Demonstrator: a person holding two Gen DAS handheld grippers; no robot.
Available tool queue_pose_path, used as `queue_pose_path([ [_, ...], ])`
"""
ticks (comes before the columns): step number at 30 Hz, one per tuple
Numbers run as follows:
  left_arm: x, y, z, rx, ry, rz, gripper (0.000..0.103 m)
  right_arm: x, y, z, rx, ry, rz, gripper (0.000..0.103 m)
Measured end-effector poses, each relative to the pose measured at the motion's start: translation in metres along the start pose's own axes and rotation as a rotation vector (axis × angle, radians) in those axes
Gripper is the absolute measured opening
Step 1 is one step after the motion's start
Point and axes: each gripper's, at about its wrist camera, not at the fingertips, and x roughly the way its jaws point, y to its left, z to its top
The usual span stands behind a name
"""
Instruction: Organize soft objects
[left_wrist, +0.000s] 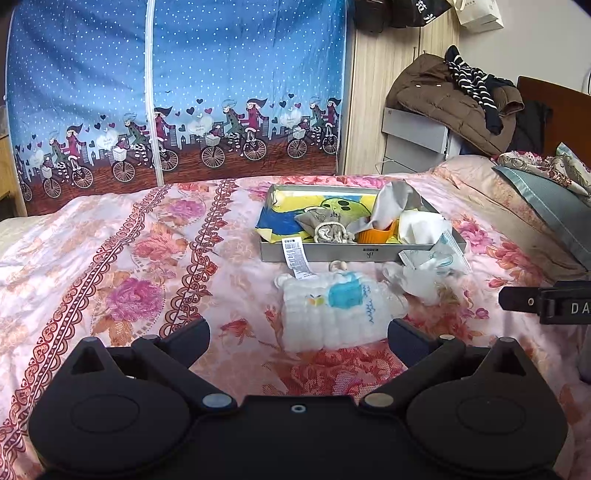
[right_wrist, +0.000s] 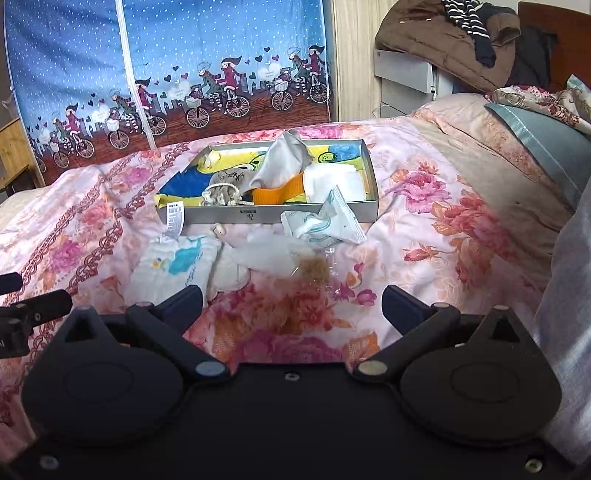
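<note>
A folded white muslin cloth (left_wrist: 334, 310) with a blue print lies on a bed (left_wrist: 110, 266) covered in pink floral bedding, just near of a shallow grey box (left_wrist: 332, 254). To its right sit a clear plastic bag (right_wrist: 280, 254) with something tan inside and a white sachet (right_wrist: 325, 221) leaning against the box's near wall. Inside the box are a yellow and blue cloth (left_wrist: 295, 206), a beige drawstring pouch (left_wrist: 328, 230), a grey cloth (left_wrist: 391, 203), an orange cup (left_wrist: 376, 234) and a white folded cloth (left_wrist: 421, 225). The left gripper (left_wrist: 297, 339) hovers near the muslin cloth, fingers spread wide and empty. The right gripper (right_wrist: 291, 306) hovers just near of the plastic bag, likewise spread wide and holding nothing. Beyond the bed hangs a blue curtain (left_wrist: 177, 92) printed with cyclists; a brown coat (left_wrist: 450, 99) is heaped far right.
</note>
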Motion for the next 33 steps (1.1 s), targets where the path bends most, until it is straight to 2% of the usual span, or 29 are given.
queue_pose_path([
  [14, 0.001, -0.011, -0.002, 0.051, 0.016, 0.005, 0.102, 0.0, 0.007, -0.004, -0.037, 0.026, 0.011, 0.103],
  [33, 0.008, -0.002, -0.002, -0.013, 0.058, 0.02, 0.102, 0.002, 0.011, -0.006, -0.059, 0.048, 0.013, 0.103],
])
